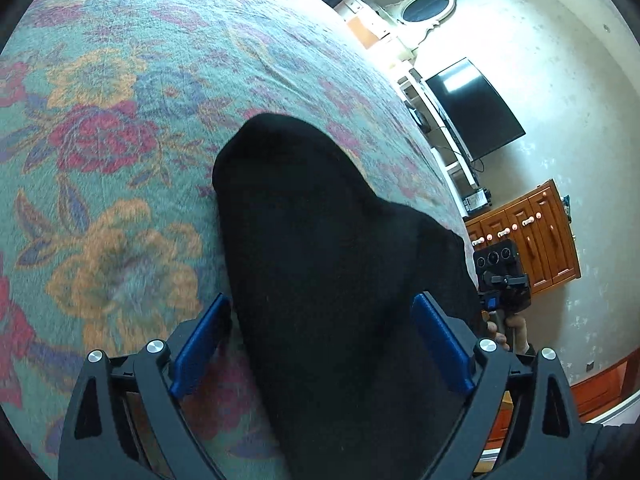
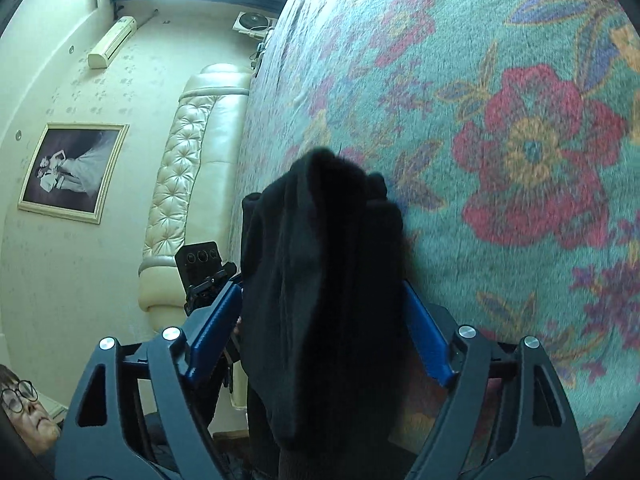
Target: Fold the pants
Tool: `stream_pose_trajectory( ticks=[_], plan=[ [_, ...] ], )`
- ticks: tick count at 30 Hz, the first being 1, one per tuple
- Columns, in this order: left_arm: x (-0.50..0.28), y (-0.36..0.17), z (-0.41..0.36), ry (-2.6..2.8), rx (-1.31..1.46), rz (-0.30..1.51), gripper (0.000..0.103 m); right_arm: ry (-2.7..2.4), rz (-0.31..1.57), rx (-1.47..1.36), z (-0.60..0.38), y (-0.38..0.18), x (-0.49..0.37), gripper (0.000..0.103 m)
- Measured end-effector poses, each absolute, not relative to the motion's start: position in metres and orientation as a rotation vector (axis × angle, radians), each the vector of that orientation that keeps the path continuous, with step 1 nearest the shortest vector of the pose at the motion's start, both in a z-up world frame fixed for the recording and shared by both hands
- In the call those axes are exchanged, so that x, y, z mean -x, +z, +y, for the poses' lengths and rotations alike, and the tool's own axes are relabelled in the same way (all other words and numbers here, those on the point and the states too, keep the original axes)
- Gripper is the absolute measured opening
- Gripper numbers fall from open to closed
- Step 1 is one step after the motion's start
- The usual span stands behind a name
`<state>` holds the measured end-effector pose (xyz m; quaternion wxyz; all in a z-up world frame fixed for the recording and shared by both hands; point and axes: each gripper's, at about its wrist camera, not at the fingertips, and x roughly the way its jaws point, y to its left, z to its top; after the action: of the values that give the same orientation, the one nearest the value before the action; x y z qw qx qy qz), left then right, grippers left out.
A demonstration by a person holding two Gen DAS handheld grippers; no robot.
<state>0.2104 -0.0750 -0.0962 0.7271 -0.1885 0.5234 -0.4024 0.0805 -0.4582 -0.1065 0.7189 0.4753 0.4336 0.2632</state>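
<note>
The black pants [image 1: 320,248] hang bunched between the blue fingers of my left gripper [image 1: 322,320], above a floral bedspread [image 1: 120,120]. The fingers stand wide, with cloth filling the gap, and the grip point is hidden. In the right wrist view the black pants [image 2: 324,272] drape thick between the fingers of my right gripper [image 2: 322,304], again covering the grip point. The right gripper [image 1: 502,280] shows at the right in the left wrist view, and the left gripper [image 2: 204,276] shows at the left in the right wrist view. Both are close together.
A bed with a teal floral spread [image 2: 500,140] fills both views. A cream tufted headboard [image 2: 180,168], a framed photo [image 2: 72,172], a wall TV [image 1: 476,108] and a wooden cabinet [image 1: 532,240] line the walls. A person's face [image 2: 24,412] is at the lower left.
</note>
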Motion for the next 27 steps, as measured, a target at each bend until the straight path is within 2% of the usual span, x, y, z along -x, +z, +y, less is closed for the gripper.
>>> stream_pose_trajectory(
  ticks=[5, 10, 21, 27],
  plan=[
    [-0.179, -0.096, -0.084, -0.923, 0.332, 1.162, 0.091, 0.63, 0.916, -1.06, -0.451, -0.106, -0.056, 0.088],
    [-0.162, -0.097, -0.092, -0.934, 0.237, 1.118, 0.092, 0.67, 0.872, -1.134, -0.455, -0.111, -0.045, 0.089],
    [-0.172, -0.099, -0.096, -0.955, 0.271, 1.133, 0.092, 0.664, 0.827, -1.149, -0.476, -0.114, -0.026, 0.088],
    [-0.173, -0.099, -0.105, -0.963, 0.26, 1.101, 0.092, 0.692, 0.873, -1.143, -0.482, -0.118, -0.009, 0.088]
  ],
)
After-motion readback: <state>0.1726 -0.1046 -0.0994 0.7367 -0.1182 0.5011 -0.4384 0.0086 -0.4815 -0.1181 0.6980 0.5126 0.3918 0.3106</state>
